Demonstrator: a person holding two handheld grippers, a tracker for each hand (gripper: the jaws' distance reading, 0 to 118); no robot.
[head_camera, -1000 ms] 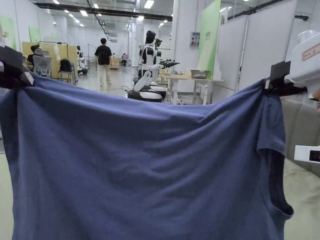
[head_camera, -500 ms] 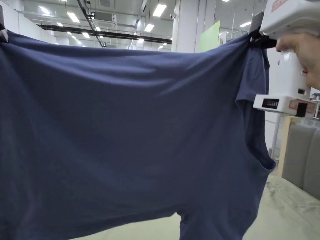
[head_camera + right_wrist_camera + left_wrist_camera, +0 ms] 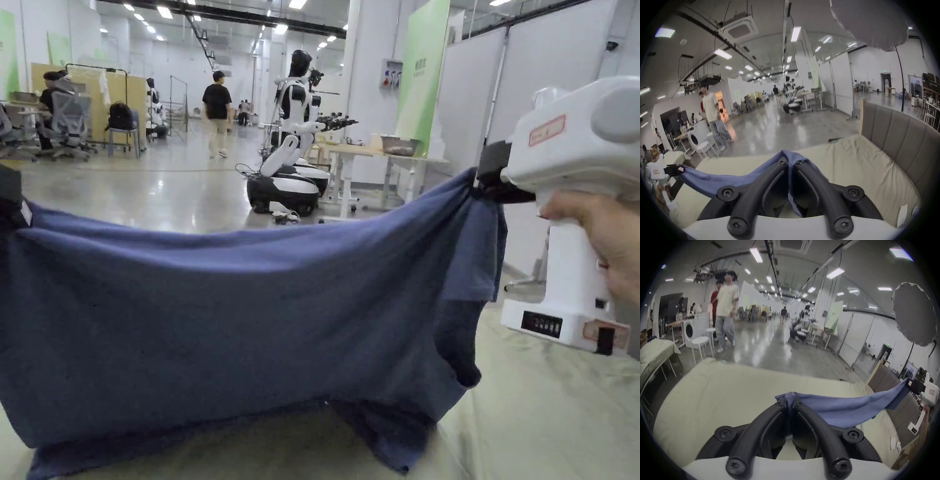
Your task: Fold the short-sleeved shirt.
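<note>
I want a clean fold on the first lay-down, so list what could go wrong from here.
1. The blue shirt already bunches where its lower edge meets the pale sheet; lowering further could lock in creases.
2. The sleeve hangs doubled under the right gripper and may land tucked beneath.
3. The left gripper pinches only a small tuft of cloth; a tug might pull it free.

L gripper (image 3: 790,402): I hold it out level, jaws pinched together on cloth. R gripper (image 3: 788,160): same, jaws closed on cloth; my R hand (image 3: 609,240) wraps its handle.
</note>
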